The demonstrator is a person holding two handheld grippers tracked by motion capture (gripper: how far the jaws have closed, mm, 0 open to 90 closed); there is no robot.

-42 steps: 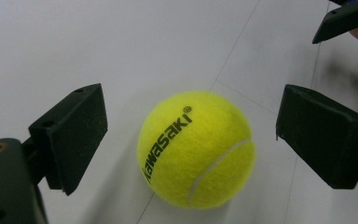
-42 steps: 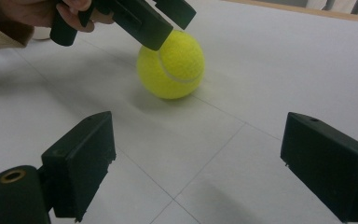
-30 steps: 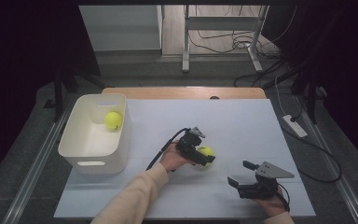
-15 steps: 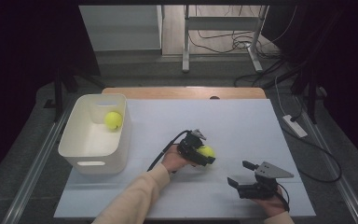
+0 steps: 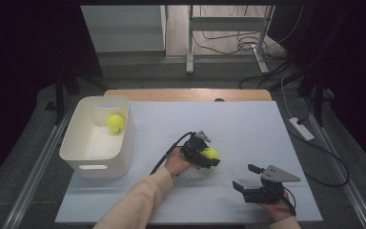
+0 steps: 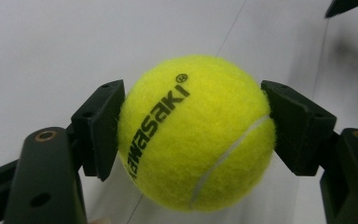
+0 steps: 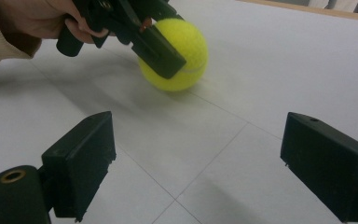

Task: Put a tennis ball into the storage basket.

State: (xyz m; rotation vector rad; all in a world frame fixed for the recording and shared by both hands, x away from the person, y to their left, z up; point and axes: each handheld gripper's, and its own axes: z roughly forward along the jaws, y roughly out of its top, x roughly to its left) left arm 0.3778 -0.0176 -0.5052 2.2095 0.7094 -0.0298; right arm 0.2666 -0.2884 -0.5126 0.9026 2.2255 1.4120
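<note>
**Second ball gripped, still on the table**

The fuzzy yellow tennis ball (image 6: 196, 131) sits on the white table sheet (image 5: 248, 129), near its middle, with the left gripper (image 5: 208, 157) clamped on its two sides; the jaws have just been closing onto it. Being round, it has no long axis (its black lettering runs diagonally up across the face toward the camera). Judging by the matching yellow ball (image 5: 116, 123) already lying in the white plastic bin (image 5: 91, 152), one is delivered; lifting and carrying this one remain. The right gripper (image 5: 249, 177) rests nearby, jaws spread and empty.
</note>
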